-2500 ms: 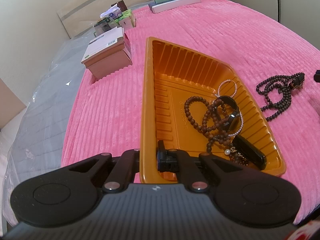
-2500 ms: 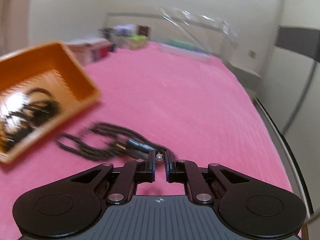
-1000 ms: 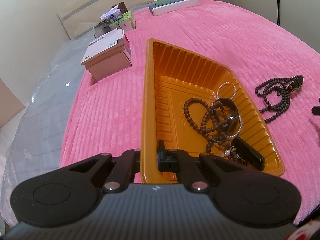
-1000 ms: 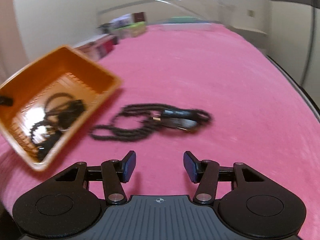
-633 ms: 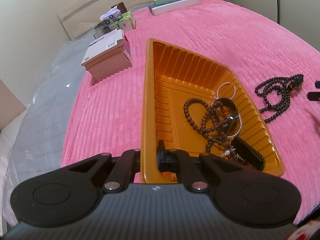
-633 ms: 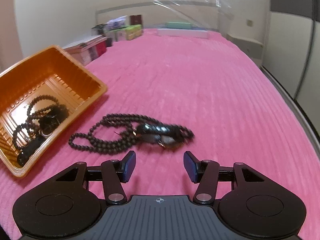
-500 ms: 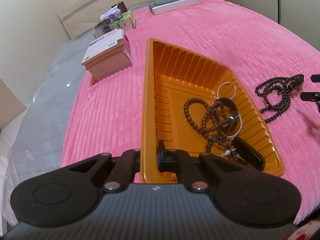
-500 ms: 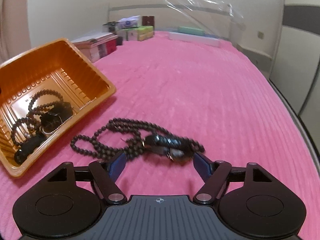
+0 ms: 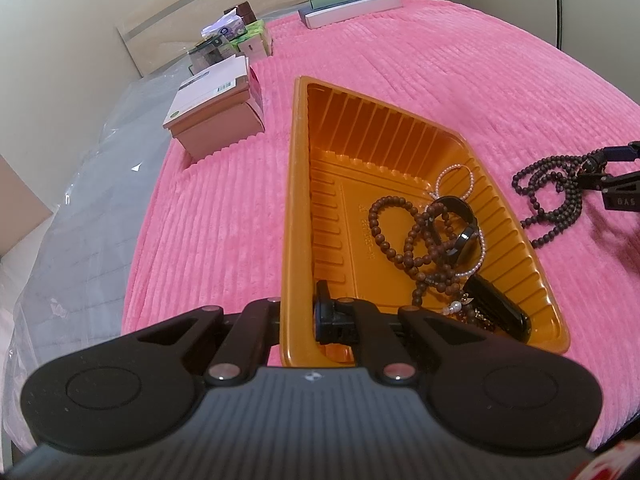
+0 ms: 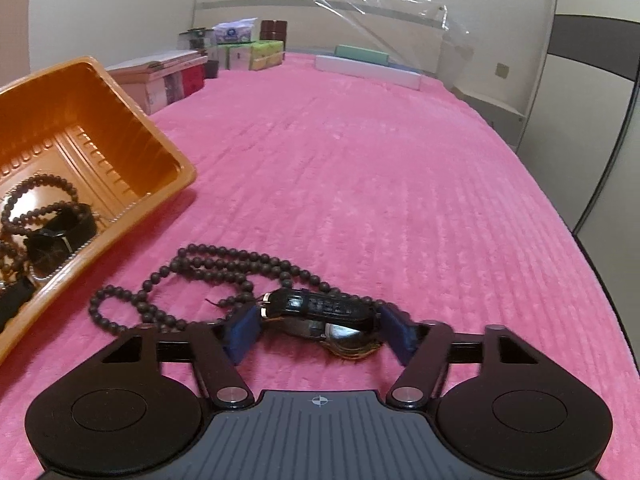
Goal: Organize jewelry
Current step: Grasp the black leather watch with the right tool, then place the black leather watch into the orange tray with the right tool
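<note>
1. Pink ribbed bedspread (image 10: 360, 168) covers the bed, with boxes (image 9: 216, 112) stacked toward the headboard and clear plastic sheeting along the edge.
2. What has just changed: the right tool (image 10: 320, 330) now straddles the watch (image 10: 320, 312), which lies on the bedspread tangled with the dark bead necklace (image 10: 192, 276), just beside the orange tray (image 10: 176, 176). Its jaws are closing, a blue pad at each end of the watch, though firm contact cannot be told.
3. A second ago the same tool hung short of the pile, spread, with nothing between its pads; half a second ago it was wider and nearer.
4. For the task, this looks like the start of a pickup, with the watch likely headed for the tray. The necklace may drag along.
5. The left tool (image 9: 298, 320) is pressed together on the tray's near rim (image 9: 288, 240), exactly as in the earlier frames; the tray has not shifted.
6. Inside the tray lie brown beads (image 9: 404, 236), a pearl bracelet (image 9: 456, 180) and a black band (image 9: 460, 224), unchanged.
</note>
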The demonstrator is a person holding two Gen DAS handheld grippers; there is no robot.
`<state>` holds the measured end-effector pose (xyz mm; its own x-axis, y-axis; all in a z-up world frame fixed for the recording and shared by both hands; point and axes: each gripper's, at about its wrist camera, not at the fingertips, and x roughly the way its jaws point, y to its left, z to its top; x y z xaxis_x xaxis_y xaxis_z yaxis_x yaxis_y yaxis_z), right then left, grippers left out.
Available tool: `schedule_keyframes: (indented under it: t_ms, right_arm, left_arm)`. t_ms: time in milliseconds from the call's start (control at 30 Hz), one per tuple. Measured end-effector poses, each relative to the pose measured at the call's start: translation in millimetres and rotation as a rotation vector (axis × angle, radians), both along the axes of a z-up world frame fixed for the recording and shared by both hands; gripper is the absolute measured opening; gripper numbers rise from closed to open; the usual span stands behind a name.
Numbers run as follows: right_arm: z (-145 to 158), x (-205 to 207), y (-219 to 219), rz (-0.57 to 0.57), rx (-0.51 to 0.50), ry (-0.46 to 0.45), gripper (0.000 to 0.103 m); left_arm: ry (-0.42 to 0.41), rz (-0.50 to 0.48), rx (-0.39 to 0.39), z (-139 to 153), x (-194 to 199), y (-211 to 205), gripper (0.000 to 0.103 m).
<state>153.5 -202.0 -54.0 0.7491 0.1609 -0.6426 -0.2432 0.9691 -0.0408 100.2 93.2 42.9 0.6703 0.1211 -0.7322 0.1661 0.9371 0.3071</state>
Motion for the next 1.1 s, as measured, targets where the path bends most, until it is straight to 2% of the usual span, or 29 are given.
schedule_keyframes:
  t_ms: [200,533,833,1000,1100]
  right_arm:
    - [9,-12,-6,0.006,0.001,-0.035,0.05]
    - [38,-41,3,0.06,0.038,-0.091,0.049]
    - [79,-49,50,0.286,0.188,-0.084,0.049]
    - [86,-48,83,0.412,0.249,-0.019,0.049]
    - [85,-49,103,0.469,0.251,0.012,0.049]
  left_arm:
    - [0.0,0.0,0.001,0,0,0,0.003]
    - [-0.004,-0.004,0.005,1,0,-3,0.003]
    - [-0.004,-0.009,0.001,1,0,-3,0.004]
    - [-0.006,-0.011,-0.004,0,-1,-2,0.004]
    - [-0.007,-0.011,-0.006,0,-1,-1,0.004]
